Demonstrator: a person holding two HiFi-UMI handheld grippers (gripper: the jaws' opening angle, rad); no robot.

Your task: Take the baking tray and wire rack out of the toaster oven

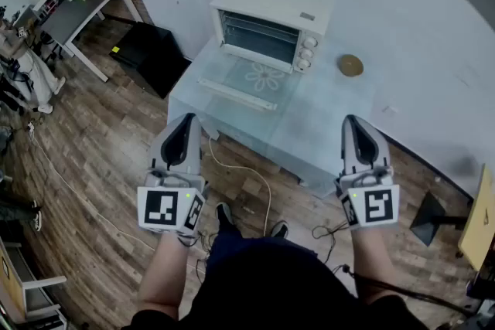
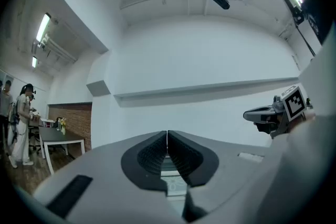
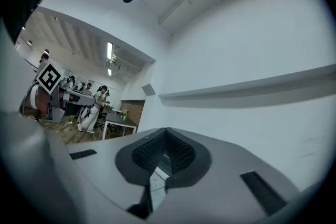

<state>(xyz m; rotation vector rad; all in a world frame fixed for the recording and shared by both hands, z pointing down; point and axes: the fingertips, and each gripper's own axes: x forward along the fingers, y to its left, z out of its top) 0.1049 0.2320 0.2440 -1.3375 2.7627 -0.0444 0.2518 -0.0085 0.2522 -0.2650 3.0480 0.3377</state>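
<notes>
Oven [image 1: 271, 23] stands at the 12 o'clock end of the table [image 1: 325, 127], with its door [image 1: 244, 81] dropped flat toward 6 o'clock. Rack [image 1: 259, 31] sits inside the cavity; the tray cannot be made out there. A round disc [image 1: 350, 65] lies on the table at the oven's 3 o'clock. Left gripper [image 1: 186, 121] hangs off the table's 7 o'clock edge, right gripper [image 1: 353, 121] at its 5 o'clock edge. Both sets of jaws are fully closed and hold nothing.
</notes>
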